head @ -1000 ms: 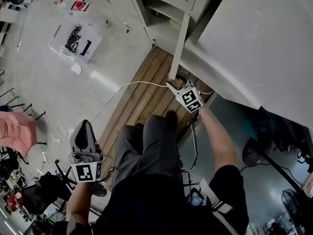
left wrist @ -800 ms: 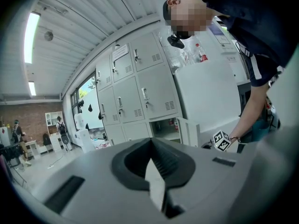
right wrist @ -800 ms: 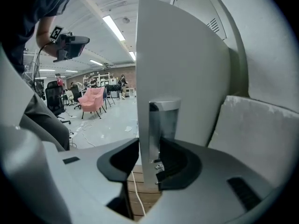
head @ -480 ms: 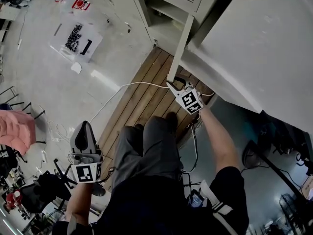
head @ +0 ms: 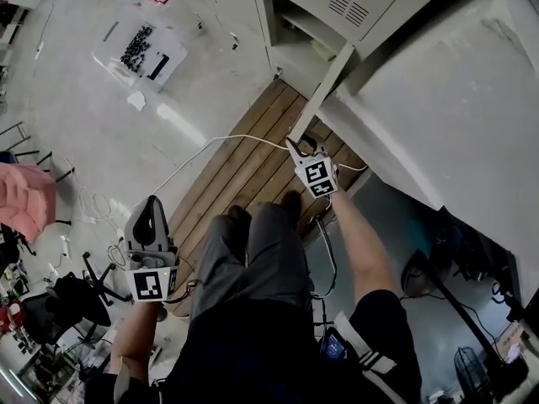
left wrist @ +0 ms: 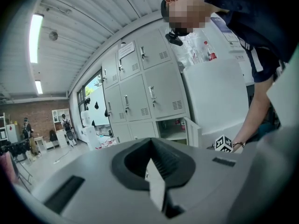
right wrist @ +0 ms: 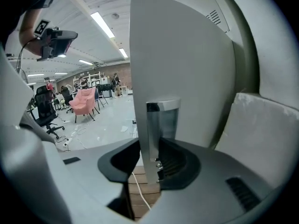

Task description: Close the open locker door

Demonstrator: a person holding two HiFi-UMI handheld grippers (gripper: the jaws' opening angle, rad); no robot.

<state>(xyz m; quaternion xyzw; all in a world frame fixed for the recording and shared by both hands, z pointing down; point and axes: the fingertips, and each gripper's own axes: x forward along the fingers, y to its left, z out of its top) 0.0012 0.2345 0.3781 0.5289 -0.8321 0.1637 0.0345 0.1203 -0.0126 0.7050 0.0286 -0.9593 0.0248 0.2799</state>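
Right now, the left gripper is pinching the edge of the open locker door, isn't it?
No, it is not the left one. The right gripper is pinching the edge of the open locker door. Its jaws have just been closing, with the door's edge between them, as the right gripper view shows. The left gripper is shut with nothing in it, away from the door.

no words, numbers or brand names can be read. a black-and-white square marker pattern is carried by the cube (head: 148, 284) of the left gripper (head: 152, 204) and by the cube (head: 317, 177) of the right gripper (head: 295, 146); no letters are shown on them. a paper notice (left wrist: 126, 51) is stuck on a closed upper locker door (left wrist: 129, 64), but its print is too small to be made out.
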